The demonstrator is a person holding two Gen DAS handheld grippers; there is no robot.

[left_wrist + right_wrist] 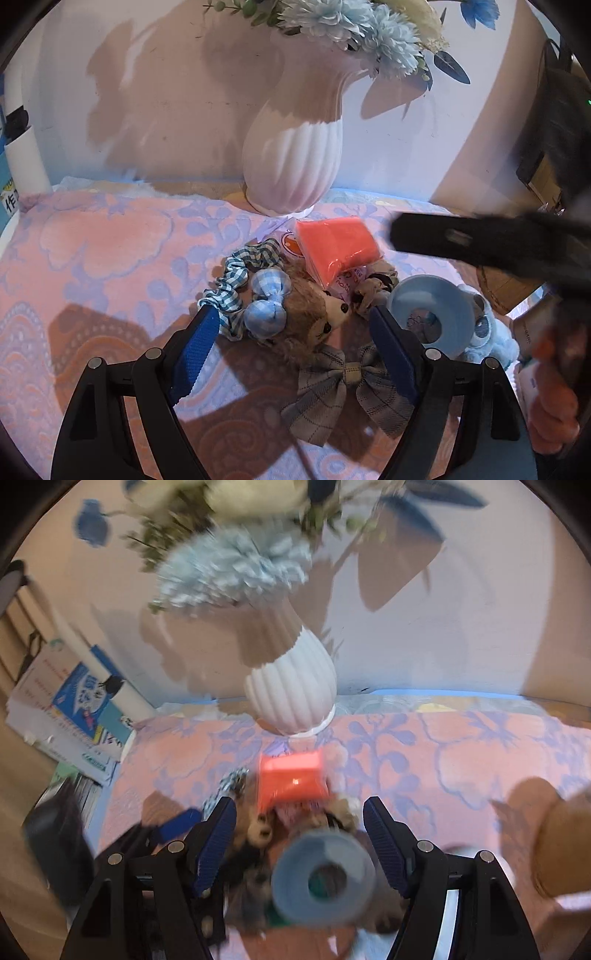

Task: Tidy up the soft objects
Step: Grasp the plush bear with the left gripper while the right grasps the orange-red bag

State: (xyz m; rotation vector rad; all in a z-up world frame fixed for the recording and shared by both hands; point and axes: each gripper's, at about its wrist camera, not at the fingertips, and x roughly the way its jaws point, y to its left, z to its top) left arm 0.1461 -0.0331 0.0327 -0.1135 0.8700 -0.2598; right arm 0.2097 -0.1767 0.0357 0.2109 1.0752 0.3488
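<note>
where toys (314,321) crowd, perhaps vase (295,162) behind

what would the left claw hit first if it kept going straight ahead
Probably the brown plush hedgehog, which lies between the open left claw fingers, with the blue gingham scrunchie beside it. Depth is unclear in the fisheye view.

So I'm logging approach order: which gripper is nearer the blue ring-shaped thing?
Right. The right gripper has the blue ring between its open fingers, though that view is blurred. The left gripper is open over the plush, with the ring beside its right finger.
</note>
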